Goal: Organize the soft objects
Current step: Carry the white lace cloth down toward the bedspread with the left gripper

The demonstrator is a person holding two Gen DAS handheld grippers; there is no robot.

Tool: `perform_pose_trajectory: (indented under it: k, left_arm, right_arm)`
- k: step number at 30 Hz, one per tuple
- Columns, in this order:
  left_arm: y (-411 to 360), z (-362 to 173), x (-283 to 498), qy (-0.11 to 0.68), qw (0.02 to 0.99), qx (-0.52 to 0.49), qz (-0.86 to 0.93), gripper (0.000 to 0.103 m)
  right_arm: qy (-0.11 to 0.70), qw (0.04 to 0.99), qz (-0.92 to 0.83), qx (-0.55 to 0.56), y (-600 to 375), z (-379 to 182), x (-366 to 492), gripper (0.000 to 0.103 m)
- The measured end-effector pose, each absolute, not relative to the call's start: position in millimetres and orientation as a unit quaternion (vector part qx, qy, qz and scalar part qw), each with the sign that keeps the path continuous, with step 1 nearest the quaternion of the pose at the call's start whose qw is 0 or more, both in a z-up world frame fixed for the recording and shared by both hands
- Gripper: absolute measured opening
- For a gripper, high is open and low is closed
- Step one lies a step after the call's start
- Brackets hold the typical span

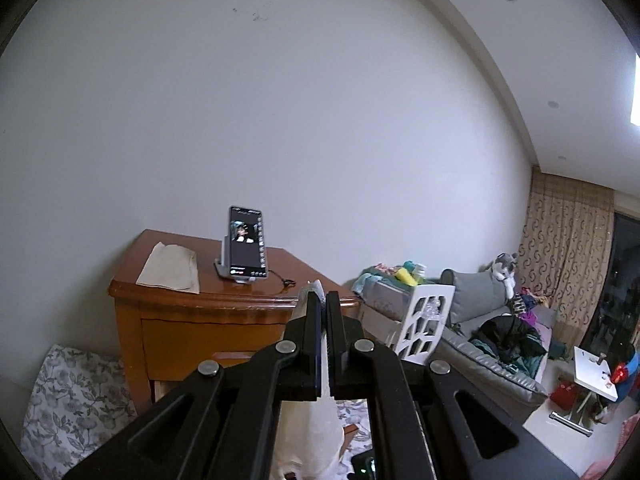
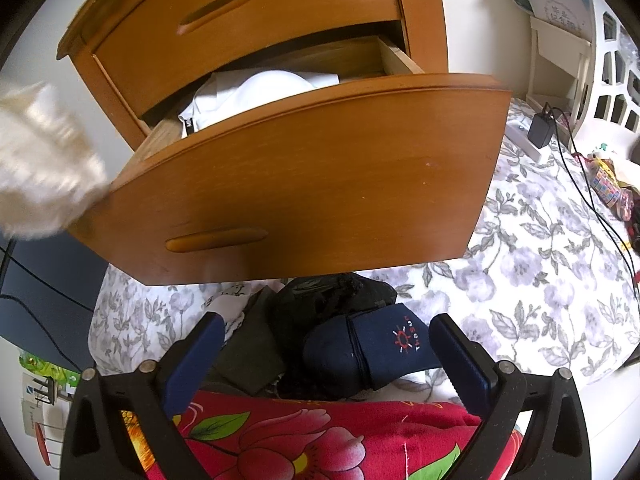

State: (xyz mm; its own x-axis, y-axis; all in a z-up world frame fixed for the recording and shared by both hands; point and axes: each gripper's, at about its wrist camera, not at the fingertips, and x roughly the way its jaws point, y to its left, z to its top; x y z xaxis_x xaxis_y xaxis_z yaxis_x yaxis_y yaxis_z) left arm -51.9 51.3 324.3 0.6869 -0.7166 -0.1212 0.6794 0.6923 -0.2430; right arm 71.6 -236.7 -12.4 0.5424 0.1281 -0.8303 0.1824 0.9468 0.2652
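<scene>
Dim, flat, greyish in the left wrist view; brightest at a blown-out ceiling light (image 1: 636,88) on the right edge. Soft glare on the polished cabinet top (image 1: 240,292). Warmer and brighter in the right wrist view, with shadow under the open drawer (image 2: 304,184). Heavy motion blur on a pale fluffy item (image 2: 40,160) at left. Strong fisheye bending and black vignette corners throughout.

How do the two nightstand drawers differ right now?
The upper drawer is pushed in flush; the lower drawer is pulled far out. The upper drawer's contents are hidden; the lower drawer shows a white garment inside. Both share the same orange-brown wood and a slot-shaped handle.
</scene>
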Motion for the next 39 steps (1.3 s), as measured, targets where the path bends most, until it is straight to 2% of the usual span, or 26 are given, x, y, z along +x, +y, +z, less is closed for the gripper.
perform_pose_trajectory:
  k: [10, 19, 25, 33, 39]
  left_arm:
    - [49, 325, -77, 0.095, 0.914, -0.065, -0.389, 0.002]
    - [31, 277, -51, 0.185, 0.9, -0.06, -0.389, 0.002]
    - [15, 230, -28, 0.26, 0.889, -0.06, -0.372, 0.002]
    - [-9, 127, 7, 0.396, 0.856, -0.068, -0.325, 0.002]
    - [-15, 74, 20, 0.435, 0.854, -0.058, -0.281, 0.002]
  right_arm:
    - [0.479, 0.863, -0.02, 0.159, -236, -11, 72, 0.103]
    - [0.48, 0.862, -0.02, 0.16, -237, -12, 72, 0.103]
    - [0.48, 0.862, -0.019, 0.16, -237, -12, 72, 0.103]
    - [0.48, 0.861, -0.018, 0.164, -238, -13, 72, 0.103]
    - [0.48, 0.861, -0.017, 0.165, -239, -13, 71, 0.103]
